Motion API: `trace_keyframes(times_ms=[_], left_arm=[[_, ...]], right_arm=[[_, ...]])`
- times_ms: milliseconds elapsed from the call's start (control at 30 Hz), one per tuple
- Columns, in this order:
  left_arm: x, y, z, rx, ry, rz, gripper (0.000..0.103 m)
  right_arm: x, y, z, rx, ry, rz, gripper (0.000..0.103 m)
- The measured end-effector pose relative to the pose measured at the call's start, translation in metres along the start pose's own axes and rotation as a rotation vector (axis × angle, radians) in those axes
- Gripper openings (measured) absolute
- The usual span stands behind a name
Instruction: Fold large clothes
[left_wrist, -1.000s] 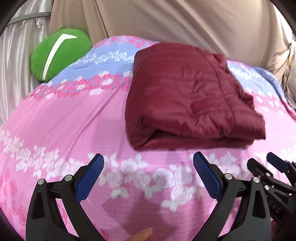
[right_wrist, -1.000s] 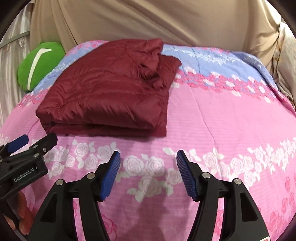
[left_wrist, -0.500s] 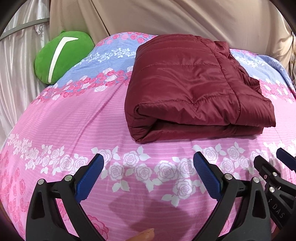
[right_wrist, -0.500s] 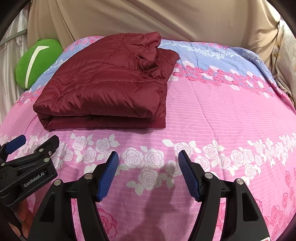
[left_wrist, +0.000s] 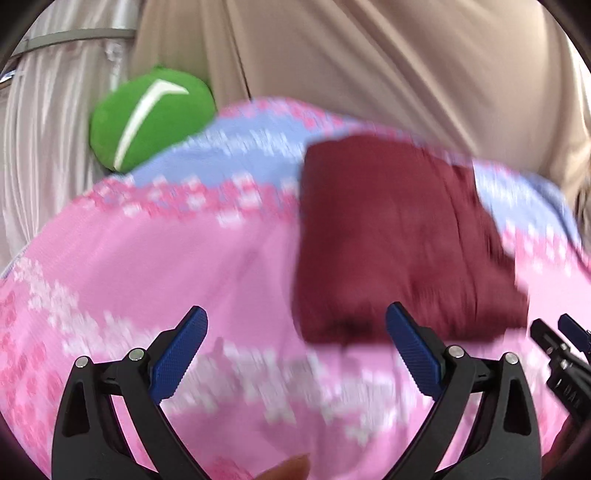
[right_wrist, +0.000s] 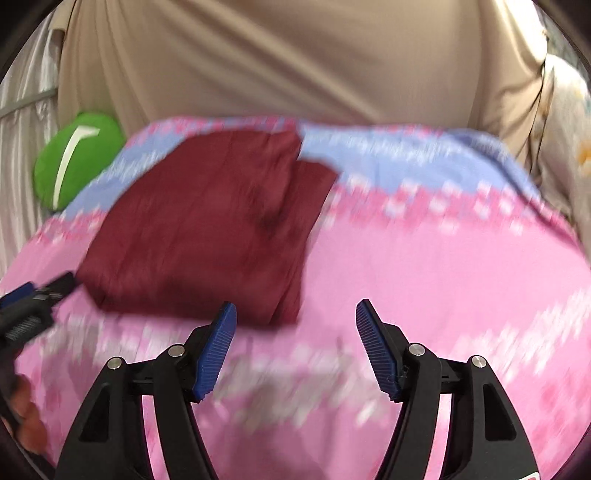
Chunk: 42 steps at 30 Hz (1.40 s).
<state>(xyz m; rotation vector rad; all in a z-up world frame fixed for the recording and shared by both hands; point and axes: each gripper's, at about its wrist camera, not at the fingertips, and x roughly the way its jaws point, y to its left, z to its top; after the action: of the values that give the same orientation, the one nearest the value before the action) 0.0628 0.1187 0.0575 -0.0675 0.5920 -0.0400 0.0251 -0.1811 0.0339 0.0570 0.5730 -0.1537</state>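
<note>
On the bed (left_wrist: 110, 258), with its pink and blue flower sheet, a dark red puffy jacket (left_wrist: 399, 236) is seen lying folded into a thick flat bundle. Both pictures are blurred, so small things cannot be made out. The left hand-held gripper (left_wrist: 295, 354) is held wide apart with nothing between its blue pads, and it is kept off the jacket, just short of the near edge. The right hand-held gripper (right_wrist: 295, 347) is spread apart too, and nothing is held in it. From the left gripper the jacket lies ahead and to the right; from the right gripper it lies ahead and to the left (right_wrist: 207, 229). So the bundle is placed between the two, a bit beyond both. Its thick folded edge is turned toward the grippers and runs from side to side, and the bundle stretches away toward the far end of the bed. Neither gripper can be called clearly nearer. It is judged that the folding is mostly done, and that any next tidy-up would have to be started at that near edge. A green round cushion (left_wrist: 147, 122) is tucked at the far left corner, and a tan curtain (left_wrist: 369, 55) is hung behind the bed.
</note>
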Motion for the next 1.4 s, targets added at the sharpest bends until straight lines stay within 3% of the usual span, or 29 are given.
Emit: trace_keyframes(times_ms=[100,267,400,533,667,800,900,1000,1100,1200,1300,1400], left_arm=[[0.009,0.002,0.028,-0.006,0.012,-0.055,0.095],[0.033,-0.014,0.066,0.019,0.025,-0.128,0.095],[0.065,-0.021,0.081,0.025,0.086,-0.146,0.095],[0.09,-0.021,0.079,-0.02,0.144,-0.165,0.095],[0.103,-0.034,0.073,0.021,0.155,-0.146,0.095],[0.111,-0.047,0.067,0.05,0.164,-0.14,0.095],[0.111,-0.058,0.066,0.098,0.153,-0.091,0.095],[0.094,-0.064,0.061,0.16,0.105,-0.04,0.095],[0.071,-0.067,0.05,0.2,0.077,-0.036,0.095],[0.055,-0.069,0.03,0.217,0.089,-0.056,0.095],[0.045,-0.067,0.009,0.214,0.135,-0.083,0.095],[0.039,-0.05,-0.016,0.228,0.185,-0.117,0.095]], right_arm=[[0.02,-0.022,0.041,0.06,0.009,0.104,0.065],[0.094,-0.049,0.092,0.192,0.137,0.269,0.065],[0.146,-0.062,0.11,0.325,0.212,0.36,0.067],[0.184,-0.049,0.12,0.34,0.274,0.43,0.068],[0.176,-0.004,0.136,0.137,0.214,0.471,0.026],[0.205,0.011,0.128,0.064,0.261,0.379,0.024],[0.19,0.005,0.129,0.084,0.254,0.339,0.024],[0.132,-0.004,0.125,0.066,0.152,0.24,0.029],[0.074,-0.008,0.104,0.027,0.057,0.219,0.03],[0.049,-0.009,0.073,0.007,0.08,0.262,0.027],[0.059,-0.009,0.042,0.004,0.135,0.227,0.027],[0.068,-0.028,0.027,0.11,0.185,0.275,0.04]])
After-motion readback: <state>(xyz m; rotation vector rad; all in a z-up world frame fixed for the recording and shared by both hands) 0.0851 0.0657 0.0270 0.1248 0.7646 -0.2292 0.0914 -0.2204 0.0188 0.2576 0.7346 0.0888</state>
